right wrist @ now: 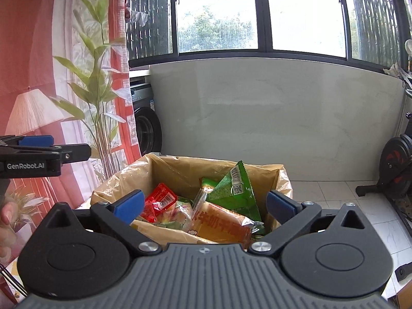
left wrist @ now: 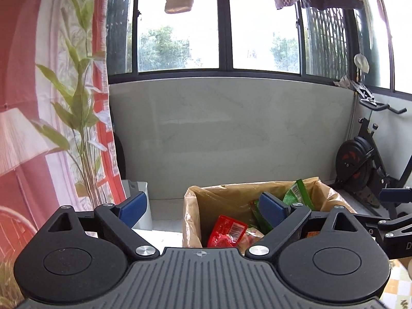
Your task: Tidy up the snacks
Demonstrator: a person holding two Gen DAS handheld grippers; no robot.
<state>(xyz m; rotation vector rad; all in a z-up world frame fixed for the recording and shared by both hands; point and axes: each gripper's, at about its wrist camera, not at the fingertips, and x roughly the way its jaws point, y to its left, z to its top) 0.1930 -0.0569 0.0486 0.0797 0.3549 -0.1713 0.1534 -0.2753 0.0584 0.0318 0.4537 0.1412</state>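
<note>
Both grippers, left gripper (left wrist: 203, 209) and right gripper (right wrist: 204, 207), hover with fingers wide and empty over the bag-lined box (right wrist: 177, 166). Inside: red packet (right wrist: 161, 200), orange packet (right wrist: 221, 221) lying flat, green packet (right wrist: 235, 189) tilted upright. Exercise bike (left wrist: 360, 159) stands right.

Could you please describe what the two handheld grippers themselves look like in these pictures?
Both the left gripper and right gripper are matte black, with ribbed grey bodies, round hubs, silver pivot screws and blue pads on the jaws. White "GenRobot.AI" lettering marks the left one's side.
</note>
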